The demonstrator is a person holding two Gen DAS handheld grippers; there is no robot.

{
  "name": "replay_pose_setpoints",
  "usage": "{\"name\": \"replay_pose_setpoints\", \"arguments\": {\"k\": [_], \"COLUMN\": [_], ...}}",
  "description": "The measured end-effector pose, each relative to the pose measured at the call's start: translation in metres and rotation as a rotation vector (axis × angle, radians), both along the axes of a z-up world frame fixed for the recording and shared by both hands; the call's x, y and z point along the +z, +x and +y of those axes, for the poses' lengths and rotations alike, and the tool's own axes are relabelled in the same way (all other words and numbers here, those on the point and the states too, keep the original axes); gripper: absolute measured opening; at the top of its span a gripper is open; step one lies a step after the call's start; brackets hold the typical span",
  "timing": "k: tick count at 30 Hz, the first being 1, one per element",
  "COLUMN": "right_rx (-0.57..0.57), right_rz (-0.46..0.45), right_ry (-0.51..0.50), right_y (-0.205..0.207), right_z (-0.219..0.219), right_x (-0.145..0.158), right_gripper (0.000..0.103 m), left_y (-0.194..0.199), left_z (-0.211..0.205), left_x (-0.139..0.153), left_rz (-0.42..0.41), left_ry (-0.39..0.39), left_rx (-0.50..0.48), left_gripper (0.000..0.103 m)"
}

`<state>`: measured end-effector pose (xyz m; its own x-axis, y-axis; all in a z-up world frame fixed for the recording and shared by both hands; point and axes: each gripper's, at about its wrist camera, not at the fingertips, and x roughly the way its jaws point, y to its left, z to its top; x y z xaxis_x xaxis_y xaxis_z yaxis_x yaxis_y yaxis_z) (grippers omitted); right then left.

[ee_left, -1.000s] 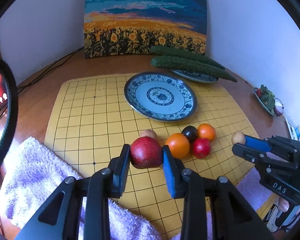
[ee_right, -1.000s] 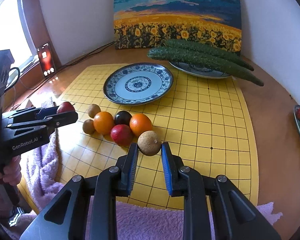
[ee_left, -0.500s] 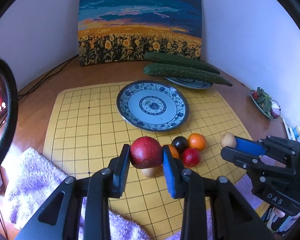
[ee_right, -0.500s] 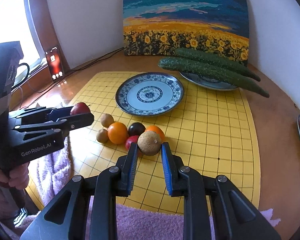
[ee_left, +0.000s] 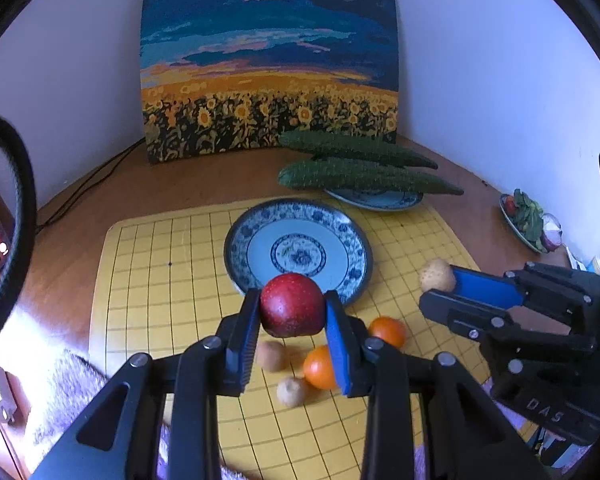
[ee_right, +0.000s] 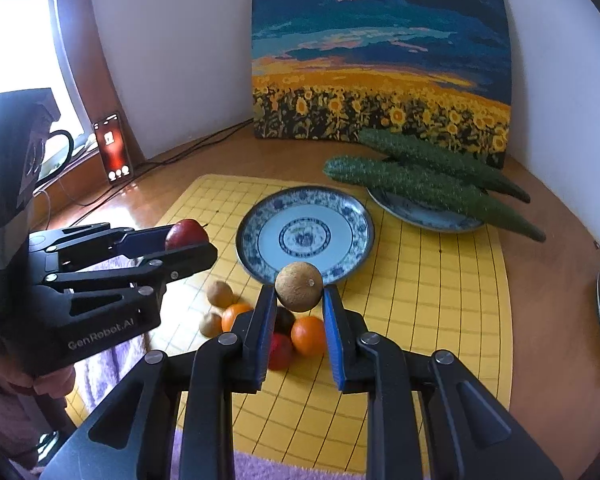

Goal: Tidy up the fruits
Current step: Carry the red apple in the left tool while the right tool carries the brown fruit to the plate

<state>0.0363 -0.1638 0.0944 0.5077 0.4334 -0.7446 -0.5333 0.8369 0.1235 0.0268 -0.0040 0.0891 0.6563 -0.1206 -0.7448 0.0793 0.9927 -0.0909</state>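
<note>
My left gripper [ee_left: 292, 314] is shut on a red apple [ee_left: 292, 308] and holds it in the air near the front rim of the empty blue-and-white plate [ee_left: 256, 236]. It also shows in the right wrist view [ee_right: 188, 240]. My right gripper [ee_right: 299, 294] is shut on a round brown fruit [ee_right: 299, 286], also raised near that plate [ee_right: 260, 220]; the fruit shows in the left wrist view [ee_left: 437, 275]. Below on the yellow grid mat [ee_right: 420, 300] lie two oranges [ee_right: 308, 335], a red fruit [ee_right: 281, 354], a dark plum [ee_right: 284, 319] and two small brown fruits [ee_right: 220, 294].
Two cucumbers [ee_right: 428, 184] lie on a second plate [ee_right: 420, 216] at the back right. A sunflower painting [ee_right: 380, 60] leans on the wall. A phone [ee_right: 114, 152] stands at the left. A dish of greens [ee_left: 528, 216] sits at the right. A purple towel [ee_left: 60, 392] lies near.
Both grippers have risen and moved forward toward the empty plate, each keeping its fruit. The loose fruits now lie below and behind the fingertips.
</note>
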Motion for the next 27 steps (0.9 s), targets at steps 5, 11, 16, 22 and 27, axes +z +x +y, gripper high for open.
{"name": "replay_pose_setpoints", "arguments": {"k": [5, 11, 16, 22, 27], "right_rx": [0.005, -0.002, -0.009, -0.02, -0.025], "right_rz": [-0.002, 0.012, 0.033, 0.055, 0.07], "right_ry": [0.002, 0.007, 0.008, 0.002, -0.006], "right_y": [0.013, 0.031, 0.045, 0.063, 0.078], "right_z": [0.007, 0.011, 0.014, 0.017, 0.019], "right_x": [0.001, -0.006, -0.016, -0.028, -0.04], "right_gripper": [0.025, 0.025, 0.025, 0.025, 0.025], "left_y": [0.012, 0.032, 0.049, 0.069, 0.085], "left_z": [-0.003, -0.001, 0.001, 0.002, 0.0], "left_x": [-0.001, -0.01, -0.018, -0.031, -0.044], "left_rz": [0.002, 0.017, 0.03, 0.054, 0.09], "left_ry": [0.008, 0.01, 0.015, 0.007, 0.003], "left_rx": [-0.002, 0.005, 0.015, 0.013, 0.009], "left_gripper": [0.033, 0.033, 0.033, 0.033, 0.033]}}
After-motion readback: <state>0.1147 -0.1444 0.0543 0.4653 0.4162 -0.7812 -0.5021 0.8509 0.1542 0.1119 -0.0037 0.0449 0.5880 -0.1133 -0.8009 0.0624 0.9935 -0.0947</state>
